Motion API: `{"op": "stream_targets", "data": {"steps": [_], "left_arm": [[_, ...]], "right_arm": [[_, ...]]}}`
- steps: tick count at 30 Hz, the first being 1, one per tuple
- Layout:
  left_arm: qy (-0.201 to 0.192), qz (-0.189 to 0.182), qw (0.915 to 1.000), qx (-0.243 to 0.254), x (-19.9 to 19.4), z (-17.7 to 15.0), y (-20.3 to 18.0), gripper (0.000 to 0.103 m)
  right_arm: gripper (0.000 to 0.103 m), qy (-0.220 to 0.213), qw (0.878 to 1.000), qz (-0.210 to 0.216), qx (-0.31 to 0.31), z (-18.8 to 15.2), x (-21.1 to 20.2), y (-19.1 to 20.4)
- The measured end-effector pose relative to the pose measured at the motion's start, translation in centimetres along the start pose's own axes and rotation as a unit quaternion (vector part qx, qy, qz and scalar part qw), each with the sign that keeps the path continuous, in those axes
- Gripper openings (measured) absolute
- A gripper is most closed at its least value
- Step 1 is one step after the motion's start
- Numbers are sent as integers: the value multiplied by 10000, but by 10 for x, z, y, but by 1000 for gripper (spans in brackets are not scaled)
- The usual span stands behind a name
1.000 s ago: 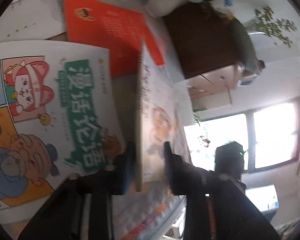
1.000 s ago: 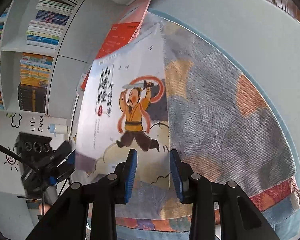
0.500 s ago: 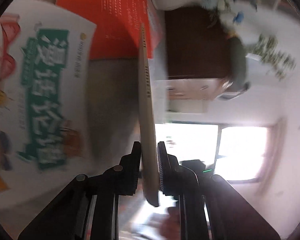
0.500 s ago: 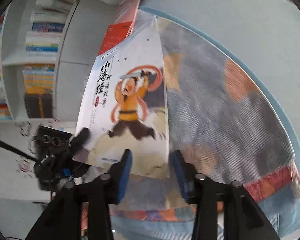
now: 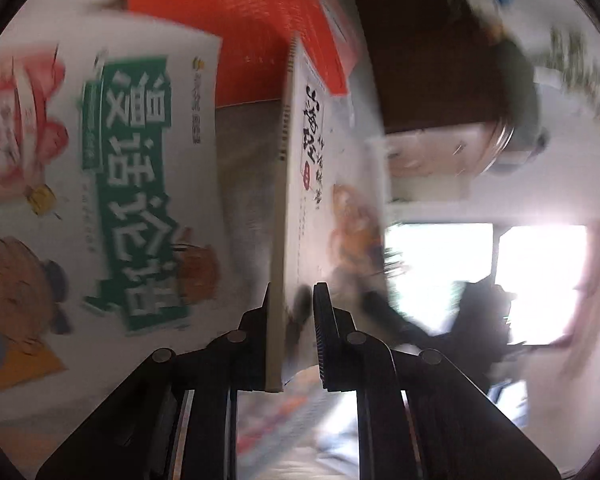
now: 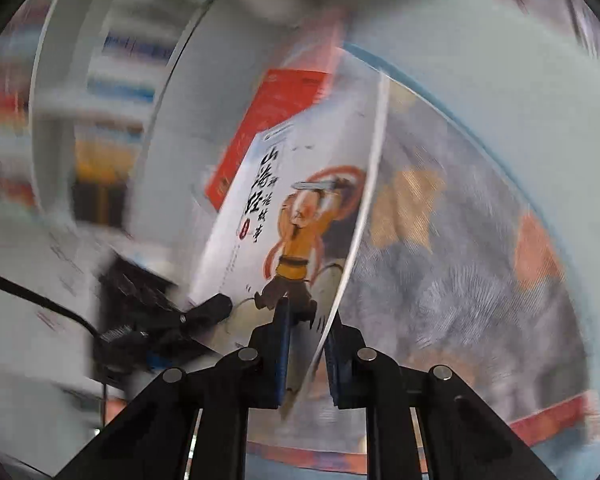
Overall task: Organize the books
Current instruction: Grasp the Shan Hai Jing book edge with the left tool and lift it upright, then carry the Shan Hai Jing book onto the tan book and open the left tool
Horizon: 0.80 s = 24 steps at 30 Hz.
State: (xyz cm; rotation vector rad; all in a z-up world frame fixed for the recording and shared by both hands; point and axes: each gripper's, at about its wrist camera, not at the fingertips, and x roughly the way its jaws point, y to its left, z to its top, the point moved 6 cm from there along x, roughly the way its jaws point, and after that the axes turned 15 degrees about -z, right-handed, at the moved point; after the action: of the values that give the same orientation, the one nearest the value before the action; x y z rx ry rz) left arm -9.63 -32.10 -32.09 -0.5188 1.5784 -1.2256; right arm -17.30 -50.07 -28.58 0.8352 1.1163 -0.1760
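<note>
White picture book (image 5: pixel 300 200) with a man in orange on its cover stands on edge above the patterned cloth (image 6: pixel 480 280), pinched by the left gripper (image 5: pixel 292 336) at 6 o'clock and the right gripper (image 6: pixel 306 344), while the orange book (image 5: pixel 240 28) lies at 12 o'clock.

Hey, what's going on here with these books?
A person is sorting books. Both hand-held grippers, left and right, hold one thin picture book by its edges, tilted up off the patterned cloth. A green-titled comic and an orange book lie beside it.
</note>
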Motion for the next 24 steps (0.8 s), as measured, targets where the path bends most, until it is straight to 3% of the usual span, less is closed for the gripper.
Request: {"op": "stream_targets", "data": {"steps": [3, 7, 13, 17, 24], "left_arm": [[75, 445, 9971, 610, -4, -7, -13, 12], [60, 741, 9906, 1147, -27, -18, -31, 12], [-255, 1257, 9794, 1561, -84, -33, -53, 12], [-599, 1619, 9700, 1710, -132, -35, -62, 12], [-1257, 1988, 9588, 1592, -241, -30, -47, 14]], "right_arm": [[15, -222, 9913, -791, -1030, -4, -7, 34], [15, -382, 9714, -1230, -1996, -18, -15, 62], [16, -546, 9493, -1313, -2805, -44, -28, 114], [16, -684, 9412, -1228, -3072, -53, -32, 161], [18, -857, 9272, -911, -3530, -65, -21, 261]]}}
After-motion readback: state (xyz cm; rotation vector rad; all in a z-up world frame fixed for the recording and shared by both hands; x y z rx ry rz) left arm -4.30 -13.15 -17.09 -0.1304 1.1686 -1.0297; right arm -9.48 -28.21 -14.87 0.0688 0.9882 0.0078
